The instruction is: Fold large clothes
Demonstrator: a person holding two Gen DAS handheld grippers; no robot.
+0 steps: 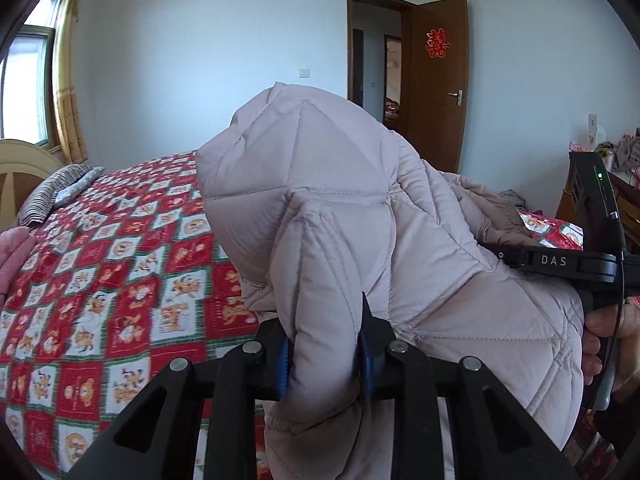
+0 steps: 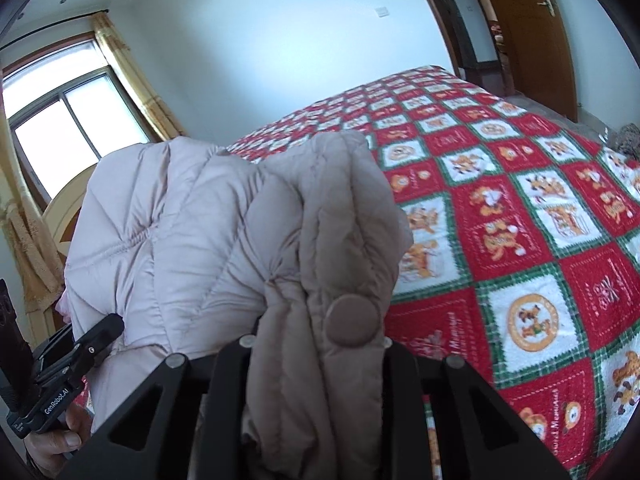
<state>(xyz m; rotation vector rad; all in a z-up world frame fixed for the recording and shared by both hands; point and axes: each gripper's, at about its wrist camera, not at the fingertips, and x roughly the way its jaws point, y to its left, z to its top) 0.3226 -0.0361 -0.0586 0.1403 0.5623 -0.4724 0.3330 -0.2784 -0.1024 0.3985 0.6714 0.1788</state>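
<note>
While raised above bed (image 2: 520, 240), two tongs, left tongs (image 1: 324, 360), right tongs (image 2: 316, 360), each clamp one jacket (image 1: 320, 200).

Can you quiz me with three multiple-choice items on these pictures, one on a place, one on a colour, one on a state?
1. Where is the bedspread?
A on a bed
B on the door
C on the windowsill

2. What colour is the puffy coat?
A navy
B pale pinkish beige
C black

3. What is the left tool doing?
A hanging open
B pinching a fold of coat
C holding a pillow

Answers: 1 A, it covers the bed below the coat. 2 B, both views show that colour. 3 B, fabric bulges between its blue pads.
</note>
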